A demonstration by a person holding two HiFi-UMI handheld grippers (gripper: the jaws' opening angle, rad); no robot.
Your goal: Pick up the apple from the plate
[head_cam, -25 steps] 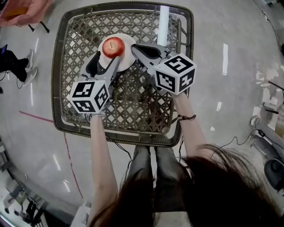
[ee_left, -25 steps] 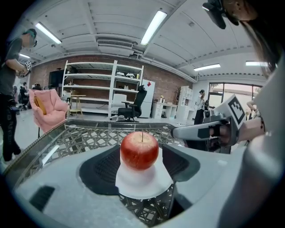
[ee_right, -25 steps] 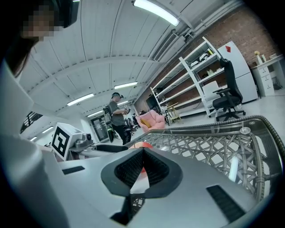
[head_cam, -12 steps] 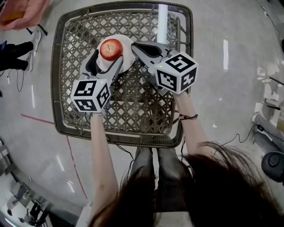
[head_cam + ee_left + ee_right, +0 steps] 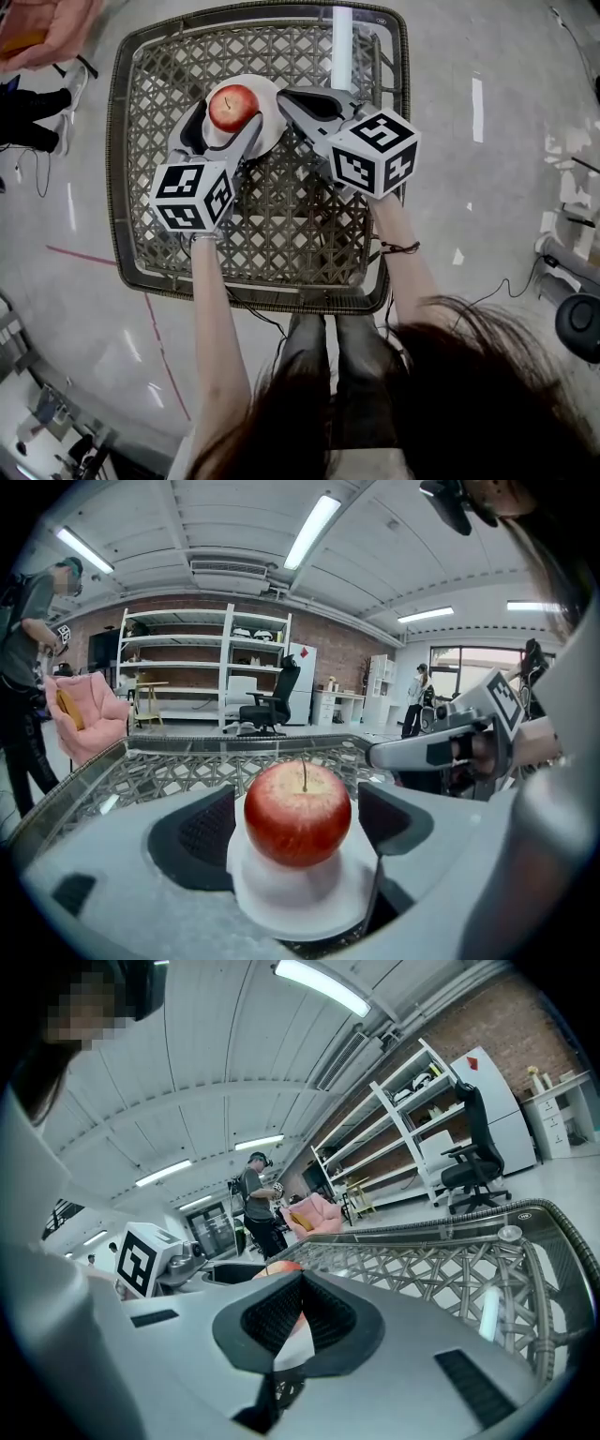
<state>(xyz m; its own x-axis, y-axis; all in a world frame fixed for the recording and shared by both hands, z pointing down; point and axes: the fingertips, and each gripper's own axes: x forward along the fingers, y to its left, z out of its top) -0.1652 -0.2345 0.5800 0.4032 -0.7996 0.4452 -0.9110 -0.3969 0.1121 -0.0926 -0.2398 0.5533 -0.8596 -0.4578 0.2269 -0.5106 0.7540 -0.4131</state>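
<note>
A red apple [image 5: 233, 106] [image 5: 298, 813] stands on a small white plate [image 5: 273, 123] [image 5: 300, 904] at the far side of the woven table. My left gripper [image 5: 223, 120] [image 5: 298, 823] reaches in from the near side, its jaws opening. The apple is between the dark pads [image 5: 204, 829] with a gap on each side. My right gripper [image 5: 284, 97] [image 5: 298, 1288] is shut, and its tip is at the plate's right rim. In the right gripper view a sliver of white plate and the apple [image 5: 281, 1267] show past the pads. Whether they pinch the rim I cannot tell.
The table [image 5: 281, 225] is a square wicker lattice under glass with a raised rim. A white tube [image 5: 344, 52] lies at its far edge. A pink chair [image 5: 47, 28] and a person's shoes [image 5: 70, 94] are at the top left. Cables cross the floor on the right.
The left gripper's jaws have spread wider around the apple, which stays on the plate. Both hands have kept their places. The person at the top left has shifted.
</note>
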